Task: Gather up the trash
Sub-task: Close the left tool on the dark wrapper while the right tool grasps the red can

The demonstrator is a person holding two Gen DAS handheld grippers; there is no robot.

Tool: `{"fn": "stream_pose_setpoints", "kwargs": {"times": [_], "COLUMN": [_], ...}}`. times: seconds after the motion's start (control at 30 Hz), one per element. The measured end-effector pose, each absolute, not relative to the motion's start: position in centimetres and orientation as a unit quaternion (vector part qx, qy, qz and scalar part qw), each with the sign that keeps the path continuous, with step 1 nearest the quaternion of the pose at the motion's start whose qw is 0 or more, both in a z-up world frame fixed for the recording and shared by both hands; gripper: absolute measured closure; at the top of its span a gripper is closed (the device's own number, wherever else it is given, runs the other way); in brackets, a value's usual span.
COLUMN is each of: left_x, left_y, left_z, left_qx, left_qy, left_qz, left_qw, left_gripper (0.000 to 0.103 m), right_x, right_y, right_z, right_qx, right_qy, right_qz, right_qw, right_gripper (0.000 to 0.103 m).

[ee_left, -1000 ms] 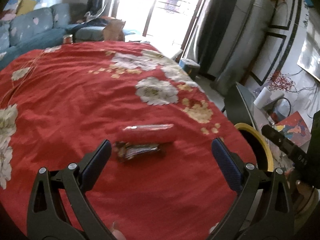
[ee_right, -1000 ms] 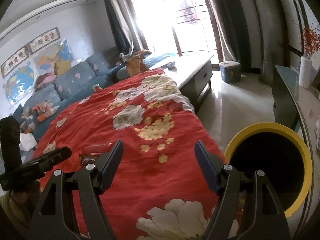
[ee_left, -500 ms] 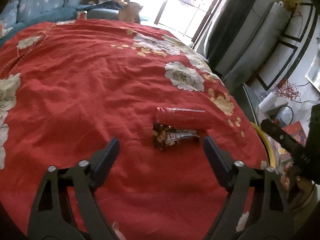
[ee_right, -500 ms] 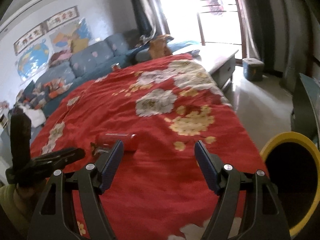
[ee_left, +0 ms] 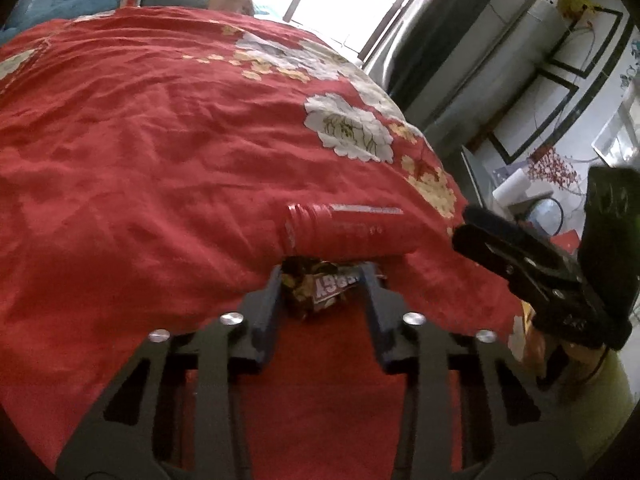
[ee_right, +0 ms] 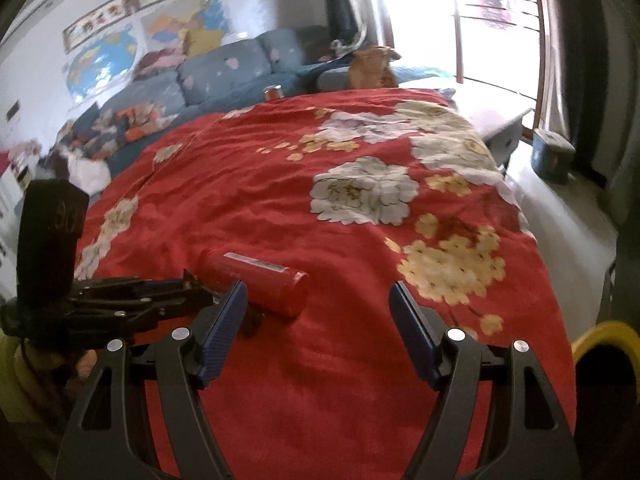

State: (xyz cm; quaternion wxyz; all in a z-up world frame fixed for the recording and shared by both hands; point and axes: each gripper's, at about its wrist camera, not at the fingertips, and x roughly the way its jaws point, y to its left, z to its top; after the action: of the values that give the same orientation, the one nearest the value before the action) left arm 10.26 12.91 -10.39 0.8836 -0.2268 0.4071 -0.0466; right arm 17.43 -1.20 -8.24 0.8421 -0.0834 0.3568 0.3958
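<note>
While its jaws have just been closing, the left tool (ee_left: 322,280) has a crumpled wrapper (ee_left: 324,286) between its fingers on the red floral cloth (ee_left: 160,160), the pads seemingly touching the wrapper's ends, though blur makes the contact hard to confirm. Just beyond the wrapper lies a red bottle (ee_right: 260,282) on its side, and further right the right tool (ee_right: 316,320) hangs wide open and empty over the cloth, with a yellow-rimmed bin (ee_right: 604,340) at the far right edge.

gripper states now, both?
Left claw: just closing around the crumpled brown snack wrapper; firm grip cannot be told.
Right claw: open, empty.
</note>
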Motion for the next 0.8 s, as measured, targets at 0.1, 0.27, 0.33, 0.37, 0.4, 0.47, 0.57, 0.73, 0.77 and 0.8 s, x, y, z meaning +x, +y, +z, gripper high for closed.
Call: {"fn": "stream_pose_setpoints", "kwargs": {"times": [0.1, 0.27, 0.33, 0.37, 0.4, 0.47, 0.57, 0.73, 0.77, 0.8], "left_x": [10.1, 9.4, 8.9, 8.7, 8.5, 7.9, 7.2, 6.5, 6.5, 6.5], "left_y": [13.3, 13.6, 13.8, 13.9, 14.0, 14.5, 15.3, 16.5, 16.6, 16.7], "left_z": [-10.3, -9.2, -8.5, -7.9, -7.5, -6.6, -5.5, -4.7, -4.7, -4.7], "left_qx": [-0.234, -0.222, -0.216, -0.206, -0.2, -0.194, -0.186, -0.194, -0.195, -0.196], "left_qy": [0.408, 0.404, 0.401, 0.398, 0.394, 0.384, 0.372, 0.359, 0.358, 0.357], "left_qz": [-0.054, -0.062, -0.062, -0.058, -0.054, -0.047, -0.033, -0.019, -0.019, -0.018], "left_qw": [0.881, 0.885, 0.888, 0.892, 0.895, 0.901, 0.909, 0.913, 0.913, 0.913], "left_gripper": [0.087, 0.092, 0.093, 0.093, 0.094, 0.094, 0.094, 0.094, 0.094, 0.094], "right_x": [17.9, 18.6, 18.7, 18.7, 18.8, 18.9, 19.0, 19.0, 19.0, 18.9], "right_y": [0.1, 2.1, 2.9, 3.2, 3.6, 4.3, 5.3, 7.0, 7.3, 7.6], "right_z": [-8.6, -9.4, -9.6, -9.8, -10.0, -10.3, -10.7, -11.0, -11.1, -11.3], "right_qx": [-0.108, -0.143, -0.156, -0.161, -0.166, -0.173, -0.183, -0.196, -0.2, -0.204], "right_qy": [0.356, 0.361, 0.363, 0.364, 0.366, 0.369, 0.373, 0.374, 0.376, 0.379], "right_qz": [0.415, 0.439, 0.448, 0.452, 0.457, 0.465, 0.474, 0.489, 0.491, 0.493], "right_qw": [0.831, 0.81, 0.802, 0.798, 0.793, 0.786, 0.776, 0.764, 0.76, 0.756], "right_gripper": [0.032, 0.032, 0.032, 0.032, 0.032, 0.032, 0.032, 0.036, 0.04, 0.044]}}
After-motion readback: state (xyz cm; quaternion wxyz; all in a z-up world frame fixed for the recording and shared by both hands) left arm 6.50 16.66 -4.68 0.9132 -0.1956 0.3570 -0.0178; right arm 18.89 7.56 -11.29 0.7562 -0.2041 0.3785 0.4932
